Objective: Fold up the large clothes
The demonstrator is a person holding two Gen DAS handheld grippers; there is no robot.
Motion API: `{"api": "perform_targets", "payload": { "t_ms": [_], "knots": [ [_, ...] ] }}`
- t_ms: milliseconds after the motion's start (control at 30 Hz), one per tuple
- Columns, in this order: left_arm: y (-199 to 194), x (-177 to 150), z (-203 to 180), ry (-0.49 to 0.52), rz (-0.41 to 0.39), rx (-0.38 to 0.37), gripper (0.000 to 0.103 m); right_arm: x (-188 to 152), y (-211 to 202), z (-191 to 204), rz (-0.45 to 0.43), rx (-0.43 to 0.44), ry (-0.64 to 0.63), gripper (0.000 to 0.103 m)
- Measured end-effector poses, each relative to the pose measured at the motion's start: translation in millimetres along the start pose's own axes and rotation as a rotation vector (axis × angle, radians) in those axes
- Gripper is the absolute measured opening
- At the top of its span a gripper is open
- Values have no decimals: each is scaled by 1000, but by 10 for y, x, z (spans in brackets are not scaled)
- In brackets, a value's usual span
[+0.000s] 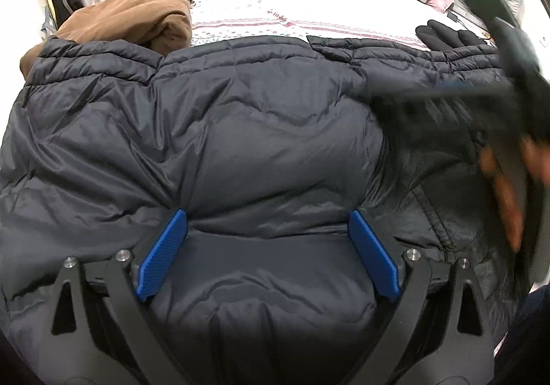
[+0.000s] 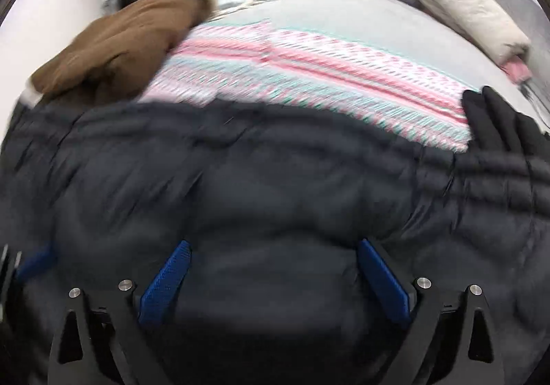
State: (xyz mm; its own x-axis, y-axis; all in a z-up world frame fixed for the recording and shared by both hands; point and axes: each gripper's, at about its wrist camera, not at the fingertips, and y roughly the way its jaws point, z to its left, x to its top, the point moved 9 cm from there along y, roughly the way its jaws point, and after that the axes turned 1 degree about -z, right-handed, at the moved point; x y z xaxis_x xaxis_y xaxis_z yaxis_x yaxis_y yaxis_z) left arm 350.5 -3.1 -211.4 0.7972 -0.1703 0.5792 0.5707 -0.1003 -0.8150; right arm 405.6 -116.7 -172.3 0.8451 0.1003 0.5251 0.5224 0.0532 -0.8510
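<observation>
A large dark navy puffer jacket point(image 1: 240, 130) lies spread across the bed and fills the lower part of both views point(image 2: 275, 185). My left gripper point(image 1: 268, 216) is open, its blue pads wide apart just over the jacket's padded surface. My right gripper point(image 2: 275, 247) is also open and empty over the jacket; its view is motion-blurred. In the left wrist view the right gripper's black body point(image 1: 508, 51) with a green light shows blurred at the right edge, over the jacket's right side.
A brown coat point(image 1: 137, 17) with a fur trim lies bunched at the back left of the bed point(image 2: 113, 48). A black glove point(image 1: 447, 34) lies at the right point(image 2: 495, 120). Pillows and folded bedding point(image 2: 464, 0) are stacked at the back right. The bed has a pink-patterned sheet point(image 2: 309, 68).
</observation>
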Motion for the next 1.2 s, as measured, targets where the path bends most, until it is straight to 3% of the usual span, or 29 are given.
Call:
{"api": "perform_targets", "payload": {
  "t_ms": [100,233,333,433,533,667,833,1067,1200],
  "knots": [
    [-7,-7,-5,1,0,-5,96,176,201,-271,13,-64,69,98],
    [-11,1,2,-3,8,-18,96,144,343,-495,27,-85,117,100],
    [-71,31,17,-2,16,-42,95,192,108,-420,-31,-101,109,99],
    [-271,127,107,-20,-26,-56,95,127,-358,-203,-104,2,94,99],
    [-426,209,256,-17,-90,-1,95,-143,-709,-17,-131,-16,-4,100],
    [-269,99,422,-60,-29,12,95,-659,-873,182,-99,-42,-109,100],
    [-248,30,362,-25,-40,52,95,-1218,-888,334,-86,-59,-191,100],
    [-205,33,371,-20,-59,81,96,-1622,-1087,353,-120,-48,-209,101],
    [-198,34,395,-16,-60,77,96,-1700,-939,339,-124,-6,-186,102]
  ]
}}
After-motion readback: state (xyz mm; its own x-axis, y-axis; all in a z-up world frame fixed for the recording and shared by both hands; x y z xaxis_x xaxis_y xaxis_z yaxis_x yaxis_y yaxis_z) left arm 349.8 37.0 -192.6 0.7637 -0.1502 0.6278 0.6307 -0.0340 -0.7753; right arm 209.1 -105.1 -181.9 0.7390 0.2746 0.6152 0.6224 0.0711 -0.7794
